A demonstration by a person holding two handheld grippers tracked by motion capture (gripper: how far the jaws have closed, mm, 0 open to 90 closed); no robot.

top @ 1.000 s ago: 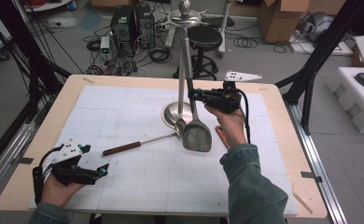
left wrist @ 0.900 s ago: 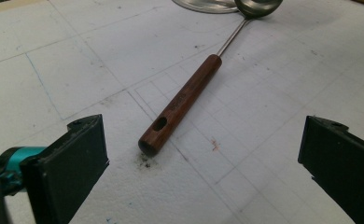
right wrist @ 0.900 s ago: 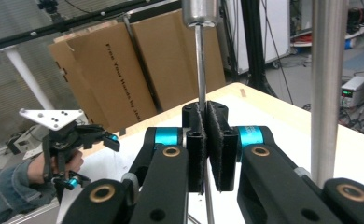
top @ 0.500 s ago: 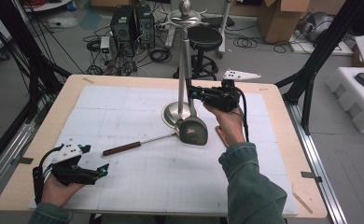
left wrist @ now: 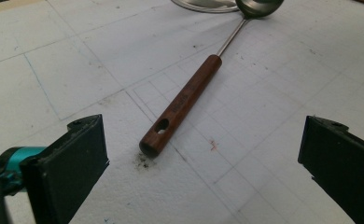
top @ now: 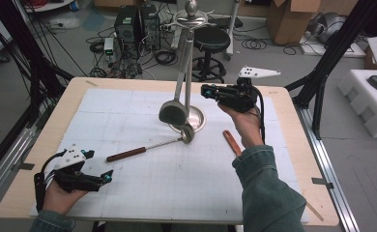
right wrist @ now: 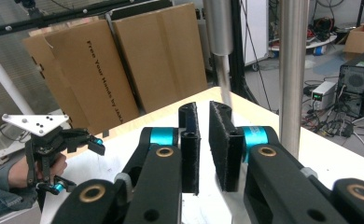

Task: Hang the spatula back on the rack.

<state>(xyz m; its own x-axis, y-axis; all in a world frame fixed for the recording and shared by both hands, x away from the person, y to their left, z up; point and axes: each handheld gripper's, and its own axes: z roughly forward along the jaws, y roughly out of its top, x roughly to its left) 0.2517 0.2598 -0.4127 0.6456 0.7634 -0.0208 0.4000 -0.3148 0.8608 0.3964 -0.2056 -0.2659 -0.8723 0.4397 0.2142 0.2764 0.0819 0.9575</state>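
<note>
The steel ladle with the long metal handle hangs from the top of the polished steel stand, its bowl just above the stand's round base near the far middle of the white gridded mat. We hold our right gripper level beside it, its jaws nearly together with nothing between them, having just been closing. In the right gripper view, a cardboard box reads "Free Your Hands by". Our left gripper rests near the mat's near-left corner, jaws wide apart, facing the wooden-handled steel ladle lying flat. Bare mat surrounds it.
</note>
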